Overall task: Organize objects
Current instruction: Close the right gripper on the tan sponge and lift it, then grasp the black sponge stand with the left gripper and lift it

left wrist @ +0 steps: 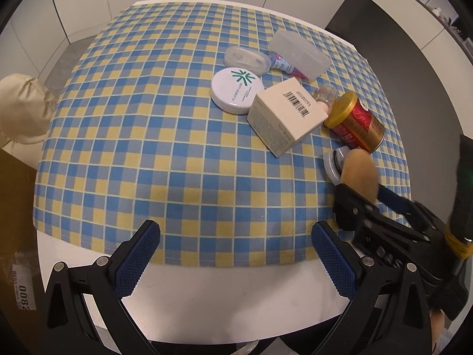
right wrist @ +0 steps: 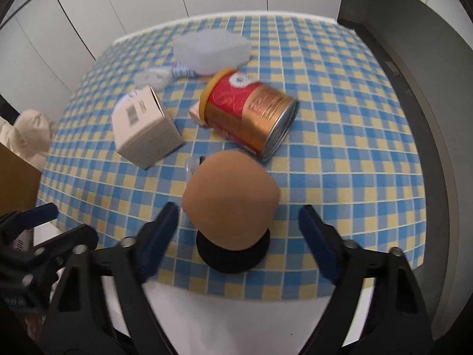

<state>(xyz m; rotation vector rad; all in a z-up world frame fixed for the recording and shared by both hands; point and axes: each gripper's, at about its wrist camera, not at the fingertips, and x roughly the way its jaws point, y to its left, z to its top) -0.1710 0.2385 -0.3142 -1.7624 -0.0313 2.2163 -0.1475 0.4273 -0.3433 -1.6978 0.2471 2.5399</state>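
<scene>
both grippers' ribbed blue fingers (left wrist: pixel 139 263) spread; domed tan brush (right wrist: pixel 230 198) between right pair.

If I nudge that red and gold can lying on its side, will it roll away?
Probably. The can lies on its round side on the checked cloth, so a sideways push should roll it. The box and a small pink item behind might stop it. Its weight can't be judged.

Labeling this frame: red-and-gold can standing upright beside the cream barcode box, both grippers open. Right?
Not quite. The red-and-gold can lies on its side, its metal base facing the camera, as the right wrist view shows. It is beside the cream barcode box, and the left gripper and right gripper are both open.
</scene>
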